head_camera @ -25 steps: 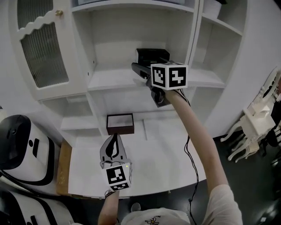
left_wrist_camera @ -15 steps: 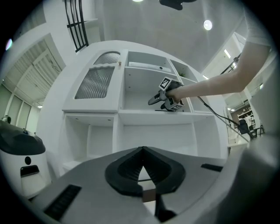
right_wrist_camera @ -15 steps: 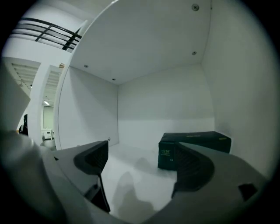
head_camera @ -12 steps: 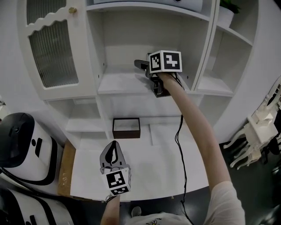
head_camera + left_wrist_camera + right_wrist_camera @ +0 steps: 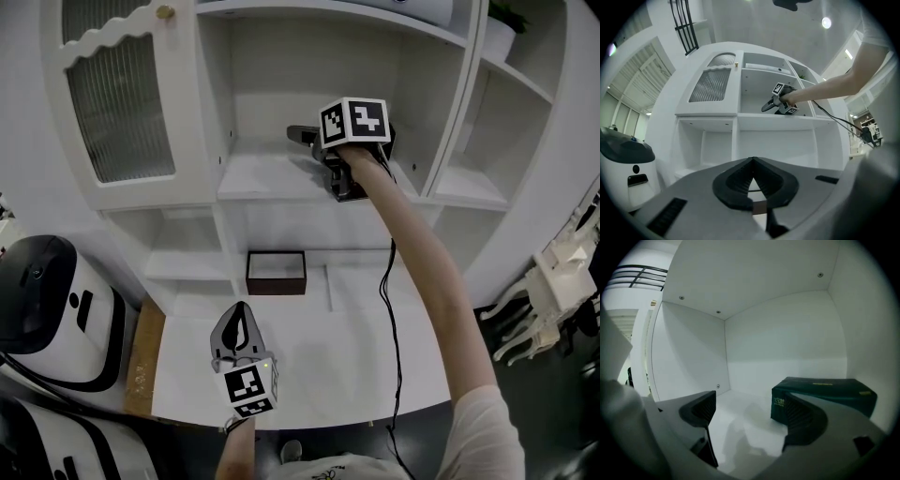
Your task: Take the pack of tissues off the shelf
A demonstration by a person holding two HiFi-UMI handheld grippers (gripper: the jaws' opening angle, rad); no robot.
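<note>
The pack of tissues (image 5: 825, 392) is a dark green box lying on the white shelf (image 5: 267, 178), at the back right of the compartment. My right gripper (image 5: 750, 404) is open inside that compartment. Its right finger (image 5: 804, 416) stands in front of the pack's left end, and its left finger (image 5: 701, 408) is over bare shelf. From the head view the right gripper (image 5: 311, 148) reaches in at arm's length, and its marker cube hides most of the pack. My left gripper (image 5: 239, 314) is shut and empty, held low over the counter (image 5: 356, 356), also seen as the left gripper (image 5: 752, 161).
A brown open box (image 5: 276, 272) sits at the back of the counter under the shelf. A cabinet door with ribbed glass (image 5: 122, 103) stands to the left. A white and black machine (image 5: 42, 300) is at lower left, white chairs (image 5: 562, 281) at right. A cable (image 5: 394, 309) hangs under the arm.
My right gripper has gone up and deeper into the shelf compartment toward the pack. The left gripper has stayed low, almost still.
</note>
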